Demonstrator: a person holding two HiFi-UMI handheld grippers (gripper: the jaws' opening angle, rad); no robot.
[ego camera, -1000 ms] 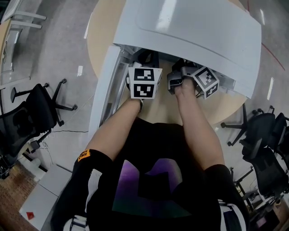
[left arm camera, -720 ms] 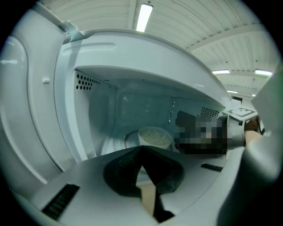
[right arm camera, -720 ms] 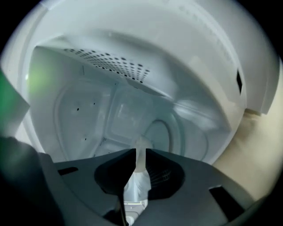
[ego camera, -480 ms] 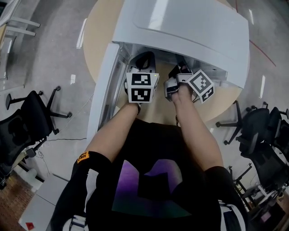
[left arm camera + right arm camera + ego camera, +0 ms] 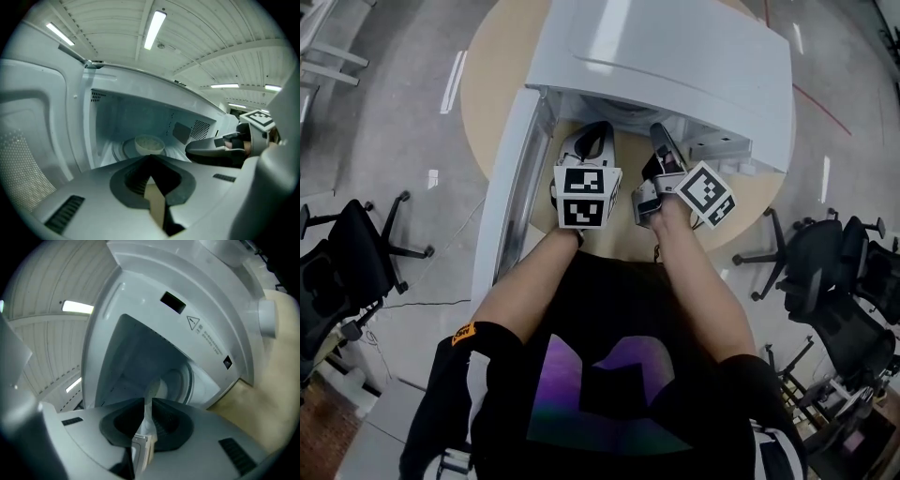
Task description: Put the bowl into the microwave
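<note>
Left tool [image 5: 150, 158] and right tool [image 5: 144, 402], jaws together, empty, before open microwave [image 5: 117, 119] with bowl [image 5: 149, 144] inside

On microwave [image 5: 140, 291] frame, 1 o'clock in right gripper view: warning triangle [image 5: 193, 323] plus tiny print, too small to read. Orange sleeve patch [image 5: 464, 333], 8 o'clock in head view: lettering illegible

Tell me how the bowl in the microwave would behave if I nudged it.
The bowl looks rigid, low and wide, so it probably would not tip. It sits on the smooth turntable, so it may slide easily. It seems filled with something grainy, likely adding weight.
</note>
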